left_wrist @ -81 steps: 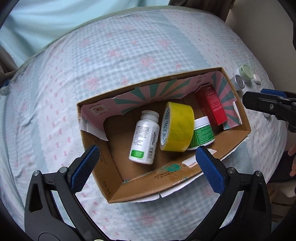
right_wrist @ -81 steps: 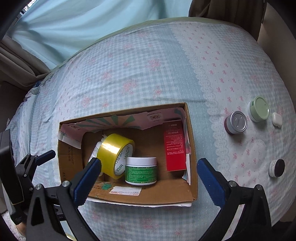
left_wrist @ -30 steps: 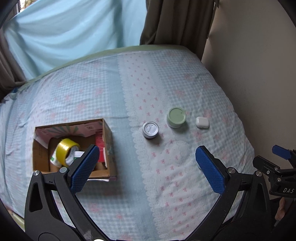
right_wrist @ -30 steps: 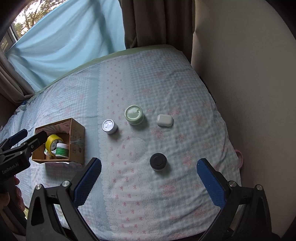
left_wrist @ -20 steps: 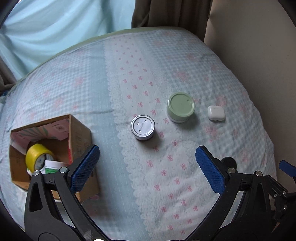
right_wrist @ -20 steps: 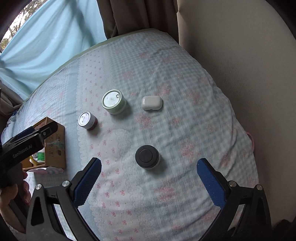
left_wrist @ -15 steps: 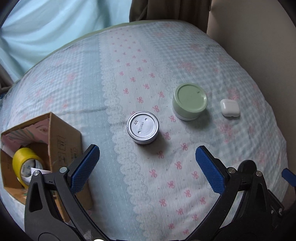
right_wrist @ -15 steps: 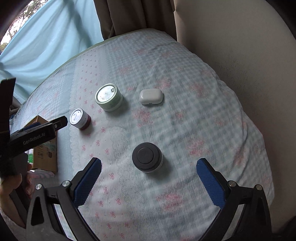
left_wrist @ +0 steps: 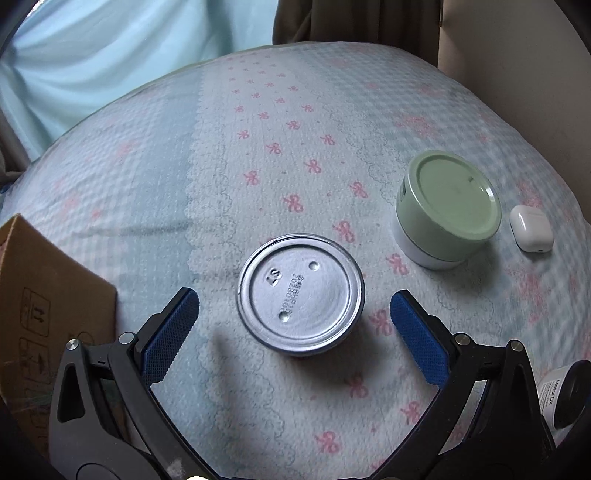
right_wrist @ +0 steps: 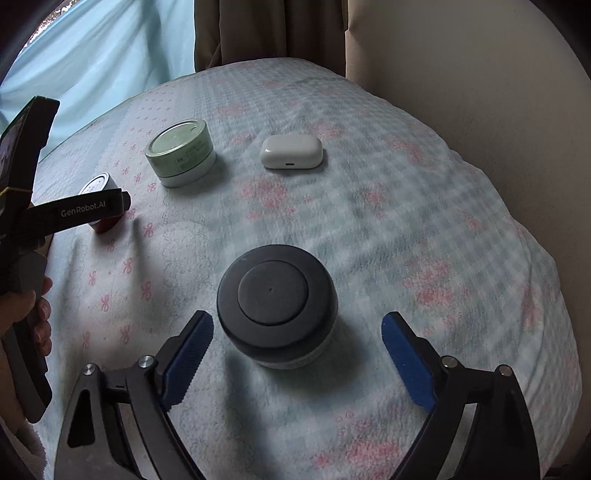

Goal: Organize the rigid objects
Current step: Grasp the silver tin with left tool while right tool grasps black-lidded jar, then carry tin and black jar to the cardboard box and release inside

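Right, both grippers sit low over a bed covered in a pale blue checked quilt with pink bows and a white lace-edged strip (left_wrist: pixel 258 177).

Left gripper (left_wrist: pixel 294 328): jaws spread wide, blue pads either side of a small round tin with a silver stamped lid (left_wrist: pixel 300 298), gaps on both sides, nothing gripped. The tin stands upright on the quilt, its dark red side visible from the right wrist view. A brown cardboard box corner (left_wrist: pixel 48 306) sits just beside the left finger, at the frame's left edge.

Right gripper (right_wrist: pixel 297 347): jaws closing, still wide. A squat round jar with a matte black domed lid (right_wrist: pixel 275 299) stands upright between the pads; the left pad is close to it, the right pad well clear. No contact visible. A hand (right_wrist: pixel 26 317) holds the left gripper's handle at the left edge of this view, and that gripper's black finger crosses in front of the tin.

Further back: a round jar with a pale green lid and white base (left_wrist: pixel 447 212), upright, beyond and right of the tin. Just beside it, a white rounded plastic earbud case (right_wrist: pixel 291 151) lies flat, apart from the jar.

Far edge: the bed ends at a light blue curtain (left_wrist: pixel 110 55) and a brown drape (right_wrist: pixel 266 33); a beige wall (right_wrist: pixel 461 74) runs along the right side.
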Demonstrator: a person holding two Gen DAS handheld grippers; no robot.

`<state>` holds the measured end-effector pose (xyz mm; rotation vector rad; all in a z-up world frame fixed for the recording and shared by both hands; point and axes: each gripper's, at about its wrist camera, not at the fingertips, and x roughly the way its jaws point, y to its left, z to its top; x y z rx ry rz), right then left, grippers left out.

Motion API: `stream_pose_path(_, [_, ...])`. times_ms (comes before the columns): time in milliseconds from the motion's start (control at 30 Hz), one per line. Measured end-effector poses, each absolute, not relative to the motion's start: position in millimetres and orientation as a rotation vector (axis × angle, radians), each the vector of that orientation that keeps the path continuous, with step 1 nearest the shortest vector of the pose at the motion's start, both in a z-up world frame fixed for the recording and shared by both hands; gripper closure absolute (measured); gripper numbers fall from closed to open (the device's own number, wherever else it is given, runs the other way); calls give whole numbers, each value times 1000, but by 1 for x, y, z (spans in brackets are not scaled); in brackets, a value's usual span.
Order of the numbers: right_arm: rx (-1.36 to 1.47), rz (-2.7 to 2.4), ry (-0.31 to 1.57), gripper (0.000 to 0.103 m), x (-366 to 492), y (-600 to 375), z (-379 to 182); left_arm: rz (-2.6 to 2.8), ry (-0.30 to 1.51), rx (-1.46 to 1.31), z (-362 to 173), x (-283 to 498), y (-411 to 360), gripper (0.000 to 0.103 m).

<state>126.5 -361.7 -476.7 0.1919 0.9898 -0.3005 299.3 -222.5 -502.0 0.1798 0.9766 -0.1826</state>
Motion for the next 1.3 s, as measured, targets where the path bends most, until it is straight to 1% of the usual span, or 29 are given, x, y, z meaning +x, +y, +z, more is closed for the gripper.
stream_pose_path(33, [194, -306, 982, 17, 127, -363, -478, -194, 975, 181, -504, 300, -225, 0])
stream_pose_path(67, [193, -310, 984, 25, 129, -364, -480, -202, 971, 184, -505, 301, -227, 2])
stream_pose_path(100, [189, -310, 982, 27, 130, -364, -481, -214, 966, 185, -505, 301, -229, 6])
stream_pose_path(167, [166, -312, 971, 28, 130, -362, -482, -230, 962, 191, -506, 301, -231, 9])
stream_pose_path(200, [156, -309, 970, 29, 131, -361, -482, -240, 963, 191, -506, 301, -230, 14])
stream_pose_path(233, [153, -301, 967, 33, 131, -360, -482, -258, 965, 187, -506, 300, -230, 17])
stream_pose_path(267, [151, -289, 964, 39, 131, -359, -481, -276, 967, 185, -505, 300, -230, 22])
stream_pose_path(300, [150, -274, 964, 43, 132, -358, -481, -284, 964, 191, -506, 300, -230, 25])
stream_pose_path(333, [143, -263, 967, 50, 133, -356, -480, -285, 961, 199, -505, 300, -231, 26])
stream_pose_path(367, [128, -267, 970, 50, 133, -354, -480, -288, 960, 201, -505, 300, -230, 28])
stream_pose_path(433, [125, -267, 972, 50, 133, -354, -481, -287, 959, 190, -504, 302, -227, 36])
stream_pose_path(467, [130, -267, 970, 50, 134, -355, -480, -278, 958, 185, -503, 304, -224, 47])
stream_pose_path(500, [134, -268, 971, 50, 134, -354, -481, -272, 960, 179, -502, 306, -222, 53])
stream_pose_path(1067, [119, -271, 963, 50, 134, -353, -479, -309, 953, 166, -497, 300, -217, 53])
stream_pose_path(1300, [126, -285, 947, 50, 130, -361, -458, -319, 943, 144, -468, 288, -218, 53])
